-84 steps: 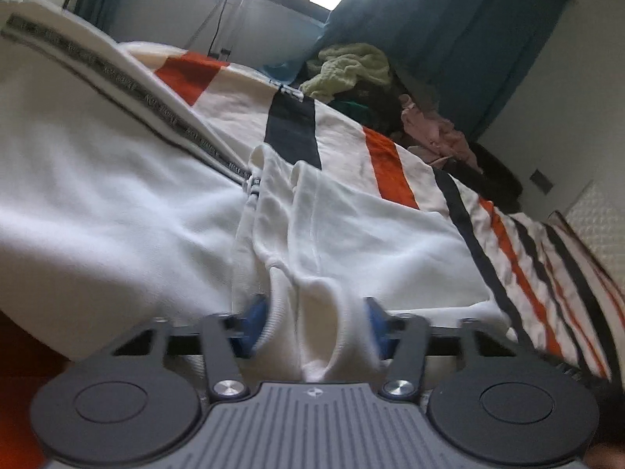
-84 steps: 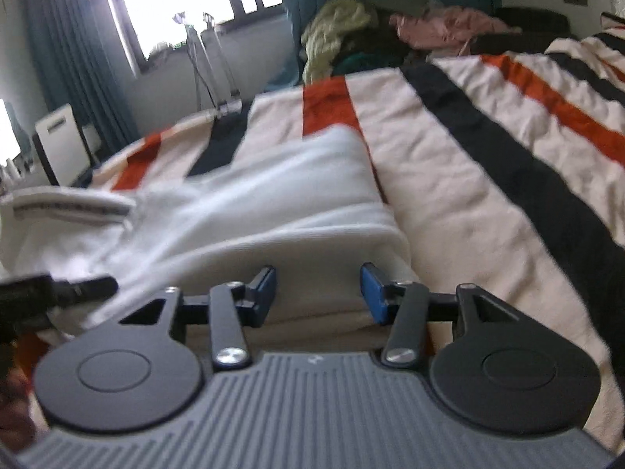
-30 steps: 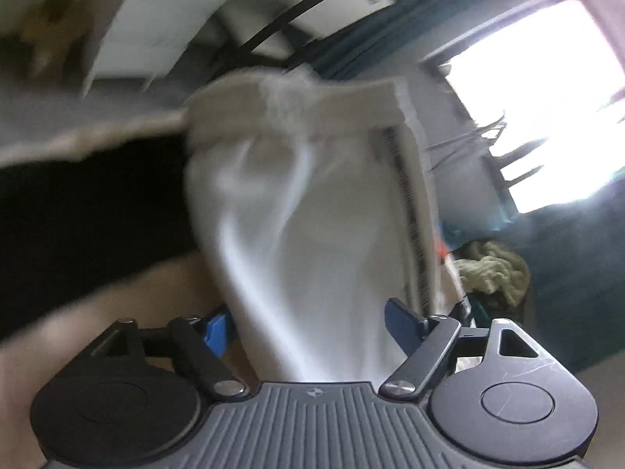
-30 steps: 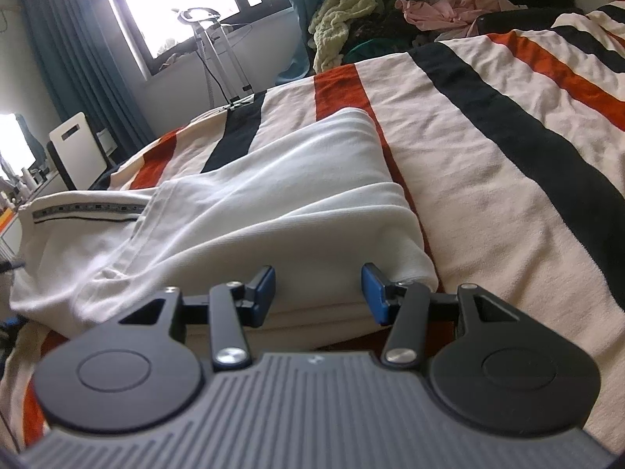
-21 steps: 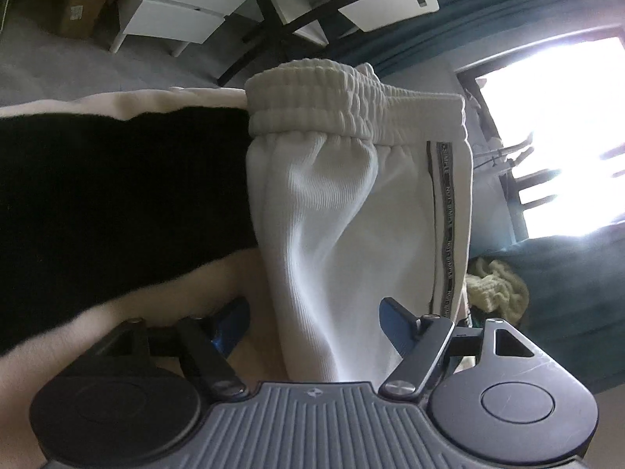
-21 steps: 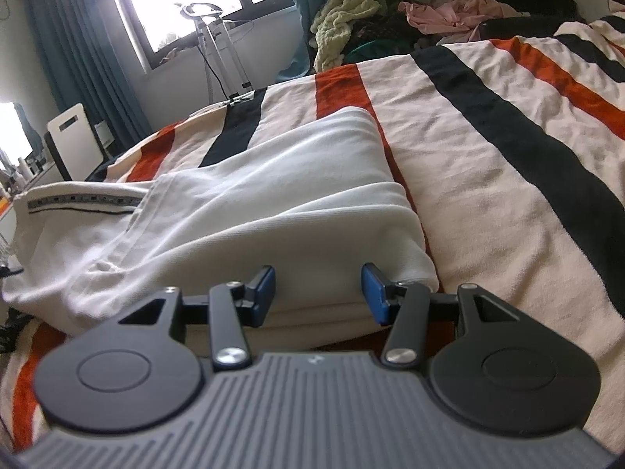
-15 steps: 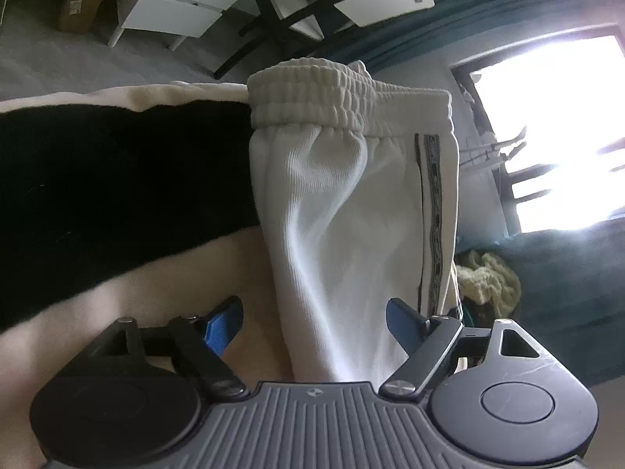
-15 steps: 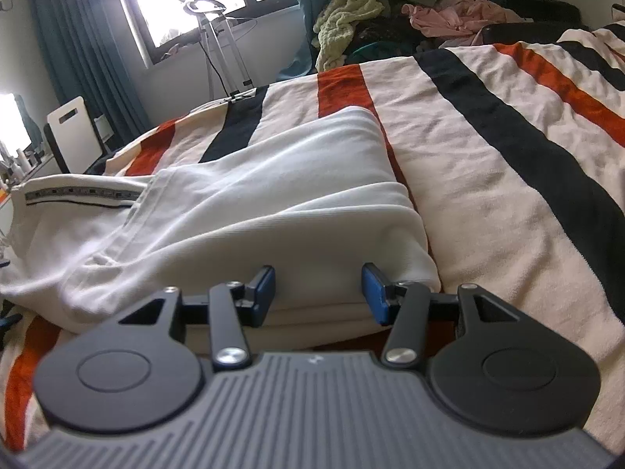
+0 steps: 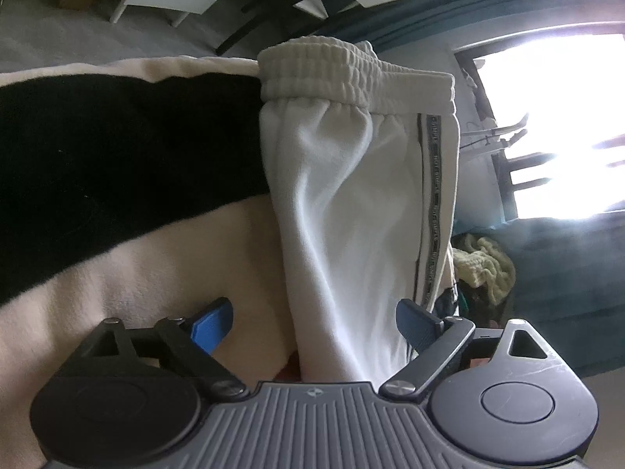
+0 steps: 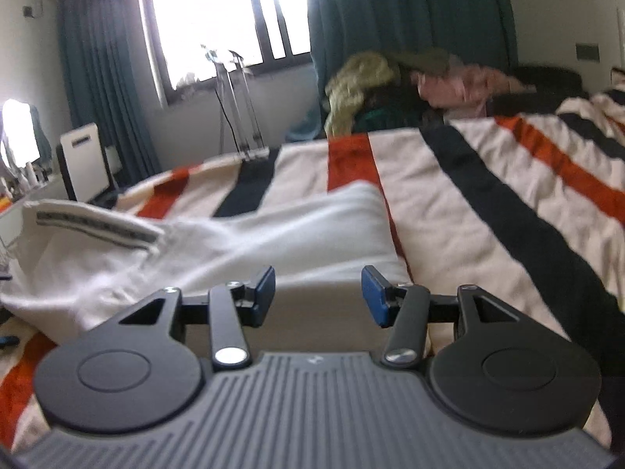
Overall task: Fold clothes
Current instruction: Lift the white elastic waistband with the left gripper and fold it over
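The white pants lie on the bed, on top of a striped blanket with cream, black and orange bands. In the left wrist view the pants run long from near the left tool away toward the stretchy waistband, which sits at the far end by the edge of the bed. A grey stripe with small letters runs along the same long line, down the side of the leg. The left tool is spread wide open. The pant cloth passes between its two blue tips, but the tips do not squeeze it.

In the right wrist view (this picture is a bit blurry) the pants stretch out sideways across the bed. The folded end is right in front of the right tool, and the grey stripe end is far off to the left. The right tool is open too, with its blue tips apart and nothing held between them.

Past the bed there is a heap of clothes, a bright window and dark blue-green curtains.
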Demonstrator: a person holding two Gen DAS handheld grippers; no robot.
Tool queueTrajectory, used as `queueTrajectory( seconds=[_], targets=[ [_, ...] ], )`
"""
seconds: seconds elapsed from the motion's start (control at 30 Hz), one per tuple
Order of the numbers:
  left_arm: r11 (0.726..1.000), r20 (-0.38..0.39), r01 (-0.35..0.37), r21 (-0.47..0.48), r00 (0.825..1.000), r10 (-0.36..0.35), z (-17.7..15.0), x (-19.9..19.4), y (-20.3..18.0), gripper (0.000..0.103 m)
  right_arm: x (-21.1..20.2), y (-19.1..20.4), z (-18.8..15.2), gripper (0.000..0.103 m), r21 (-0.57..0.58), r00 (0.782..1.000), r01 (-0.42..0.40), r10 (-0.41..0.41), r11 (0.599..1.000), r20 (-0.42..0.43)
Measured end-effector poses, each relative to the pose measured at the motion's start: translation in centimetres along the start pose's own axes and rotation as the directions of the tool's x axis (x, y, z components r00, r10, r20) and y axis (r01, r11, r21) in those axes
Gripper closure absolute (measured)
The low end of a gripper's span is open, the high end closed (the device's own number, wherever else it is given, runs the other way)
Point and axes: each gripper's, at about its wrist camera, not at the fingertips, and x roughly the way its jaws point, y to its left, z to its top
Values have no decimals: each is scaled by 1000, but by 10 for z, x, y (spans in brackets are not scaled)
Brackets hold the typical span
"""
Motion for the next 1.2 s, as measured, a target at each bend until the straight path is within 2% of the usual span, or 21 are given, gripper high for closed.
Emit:
queueTrajectory(
  seconds=[0.1, 0.3, 0.37, 0.43, 0.57, 0.67, 0.77, 0.87, 1.0, 1.1, 1.2],
  targets=[
    [1000, 3, 8, -13, 1000, -8, 2, 8, -1, 10, 6, 1, 2, 51, -1, 1000, -15, 15, 1000, -21],
    [1000, 17, 20, -23, 1000, -19, 6, 25, -5, 6, 31, 2, -12, 51, -4, 989, -3, 3, 1000, -148],
    [999, 43, 13, 29, 999, -14, 4, 30, -15, 8, 32, 1, -13, 51, -1, 989, 4, -5, 1000, -147],
    [996, 73, 13, 93, 997, -19, 2, 31, -26, 14, 29, 1, -12, 51, -9, 991, 12, -13, 1000, -130],
    [984, 130, 23, 177, 990, -47, 4, 33, -39, 15, 28, 3, -12, 51, -25, 994, 21, -24, 999, -110],
    [988, 144, 18, 151, 989, -40, 11, 45, -35, 18, 26, 3, -11, 51, -37, 995, 28, -32, 999, -94],
    [979, 167, -24, 202, 986, -10, 18, 54, -37, 23, 27, 5, -11, 51, -48, 995, 36, -40, 998, -86],
    [978, 201, -39, 204, 979, -3, 23, 58, -42, 22, 29, 6, -11, 50, -59, 995, 42, -47, 997, -84],
    [962, 242, -68, 266, 970, 2, 27, 67, -50, 23, 28, 7, -12, 51, -72, 996, 52, -57, 996, -73],
    [960, 270, -73, 270, 963, -3, 29, 70, -53, 26, 28, 7, -11, 51, -72, 996, 53, -58, 996, -72],
    [969, 286, -27, 245, 957, -46, 31, 67, -49, 32, 28, 6, -10, 50, -67, 996, 50, -55, 997, -74]
  ],
)
